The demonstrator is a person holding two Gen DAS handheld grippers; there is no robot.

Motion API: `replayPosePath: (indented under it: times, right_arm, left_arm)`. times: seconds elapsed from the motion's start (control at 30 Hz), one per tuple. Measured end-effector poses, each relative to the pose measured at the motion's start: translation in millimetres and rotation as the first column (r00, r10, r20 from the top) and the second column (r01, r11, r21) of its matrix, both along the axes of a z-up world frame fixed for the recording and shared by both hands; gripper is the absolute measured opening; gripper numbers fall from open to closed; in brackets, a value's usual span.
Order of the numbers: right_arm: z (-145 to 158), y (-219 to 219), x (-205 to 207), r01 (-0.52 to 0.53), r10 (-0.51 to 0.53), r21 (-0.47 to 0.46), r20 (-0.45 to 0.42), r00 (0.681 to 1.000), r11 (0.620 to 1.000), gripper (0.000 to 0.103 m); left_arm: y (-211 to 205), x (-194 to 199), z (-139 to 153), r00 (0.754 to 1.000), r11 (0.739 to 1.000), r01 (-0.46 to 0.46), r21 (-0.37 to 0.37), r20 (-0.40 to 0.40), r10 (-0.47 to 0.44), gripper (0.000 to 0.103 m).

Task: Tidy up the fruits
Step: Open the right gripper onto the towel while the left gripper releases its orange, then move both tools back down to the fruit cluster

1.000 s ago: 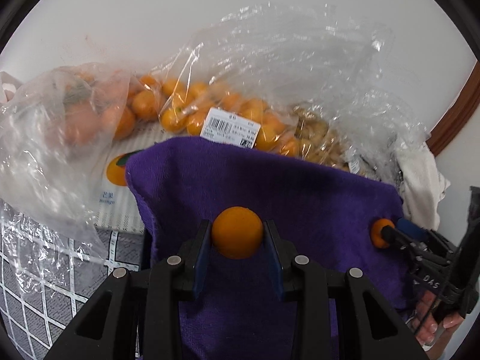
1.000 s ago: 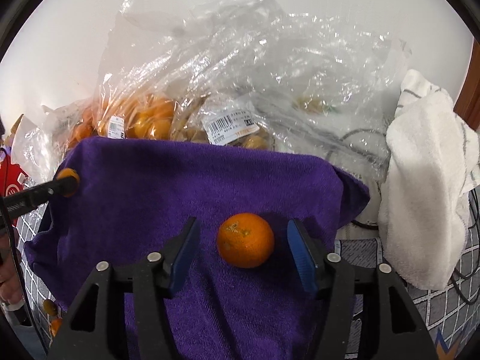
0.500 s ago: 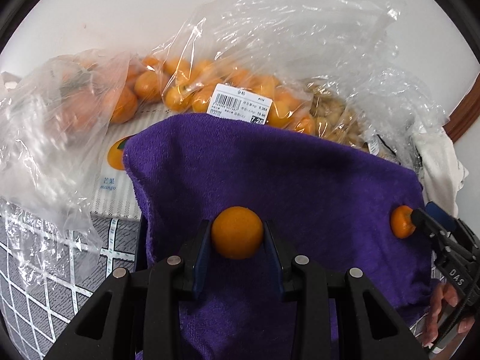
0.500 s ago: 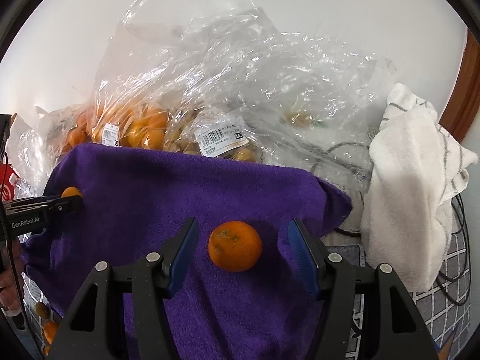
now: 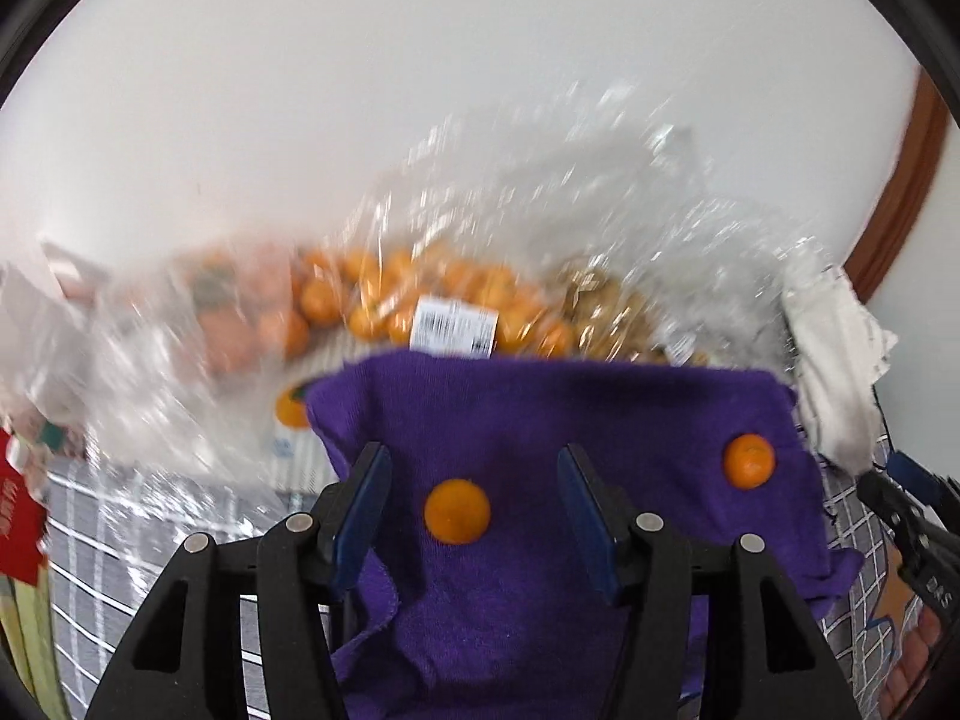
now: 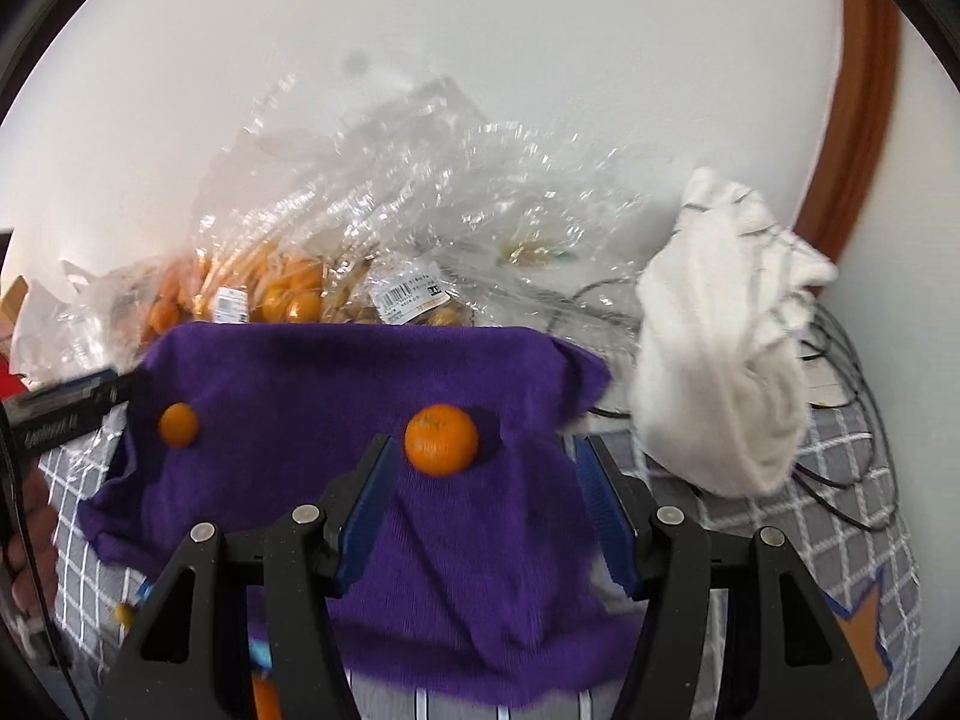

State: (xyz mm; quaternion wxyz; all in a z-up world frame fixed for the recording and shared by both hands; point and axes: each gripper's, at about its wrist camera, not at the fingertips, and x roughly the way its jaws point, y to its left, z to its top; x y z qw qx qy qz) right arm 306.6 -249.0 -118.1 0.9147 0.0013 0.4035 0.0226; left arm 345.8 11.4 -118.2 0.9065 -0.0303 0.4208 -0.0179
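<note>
Bagged oranges point(image 5: 384, 300): blurred behind the purple cloth point(image 5: 540, 420), count not discernible.
Barcode label point(image 5: 454, 325): print smeared, unreadable.
Red packet point(image 5: 18, 516): left of the cloth, cut by the edge.

Left tool point(image 5: 474, 513) and right tool point(image 6: 483, 495) both agape.

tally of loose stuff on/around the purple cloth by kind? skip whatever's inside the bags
Loose oranges on the purple cloth: 2, the smaller orange and the larger orange
Purple cloth: 1
White towel: 1
Total: 4
Both the left gripper and the right gripper are open, holding nothing.
</note>
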Motion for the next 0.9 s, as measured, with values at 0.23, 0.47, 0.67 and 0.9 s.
replayPosePath:
  times: [0.23,0.47,0.67,0.9]
  right_arm:
    - [19.9,-6.3,-73.8,-0.016,0.018,-0.026,0.063,0.998,1.0,0.061]
    - [-9.1,1.7,-114.0,-0.054,0.054,-0.002,0.062,0.997,0.999,0.062]
    - [-38.9,26.5,-127.6,-0.143,0.142,0.071,0.02,0.99,0.987,0.062]
    - [-69.9,72.2,-134.4,-0.252,0.253,0.103,0.001,0.968,0.962,0.062]
  left_arm:
    - [7.0,-43.9,48.5,0.991,1.0,0.002,-0.023,0.133,0.001,0.056]
    - [23.5,-103.5,50.2,0.992,0.999,-0.002,-0.044,0.128,0.008,0.056]
    - [41.8,-155.7,31.2,0.994,0.999,-0.047,0.015,0.101,0.045,0.056]
    - [77.1,-197.9,-18.5,0.993,0.993,-0.116,-0.009,0.0,0.116,0.056]
